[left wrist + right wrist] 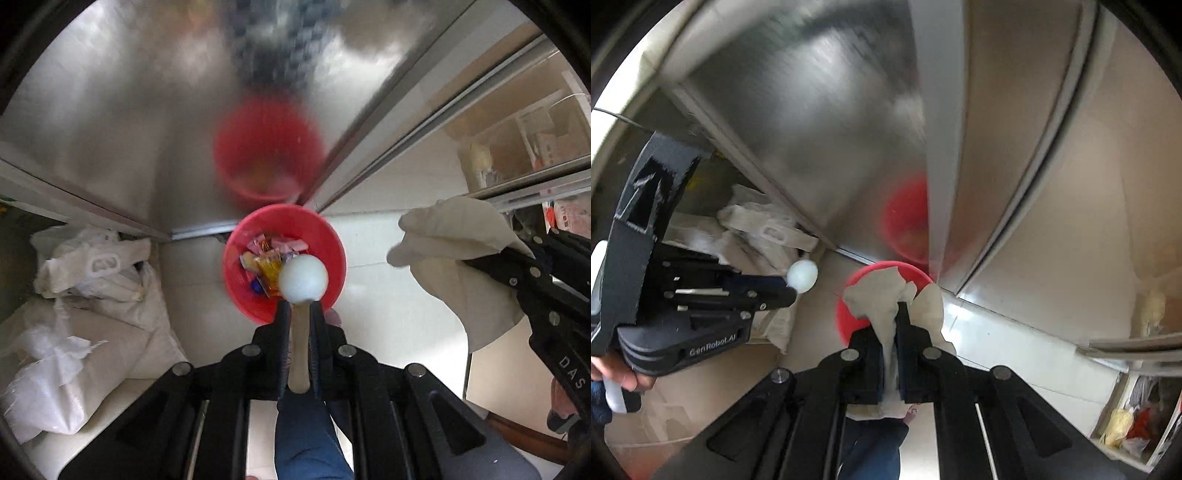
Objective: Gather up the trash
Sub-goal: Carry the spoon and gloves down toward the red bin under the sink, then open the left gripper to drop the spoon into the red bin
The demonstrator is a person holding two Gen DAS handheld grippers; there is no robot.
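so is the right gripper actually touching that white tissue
Touching. The right wrist view shows the right gripper shut on the tissue, which is pinched between both fingers above the red bin.

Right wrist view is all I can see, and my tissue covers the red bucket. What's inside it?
Observer: The red bucket holds colourful wrappers, seen from the left wrist view.
Operator: And that white ball, is it loose?
Observer: No. The white ball sits on a pale stick clamped in the left hand-held gripper.
Operator: Is it over the bucket?
Observer: In that view it overlaps the bucket's near rim.
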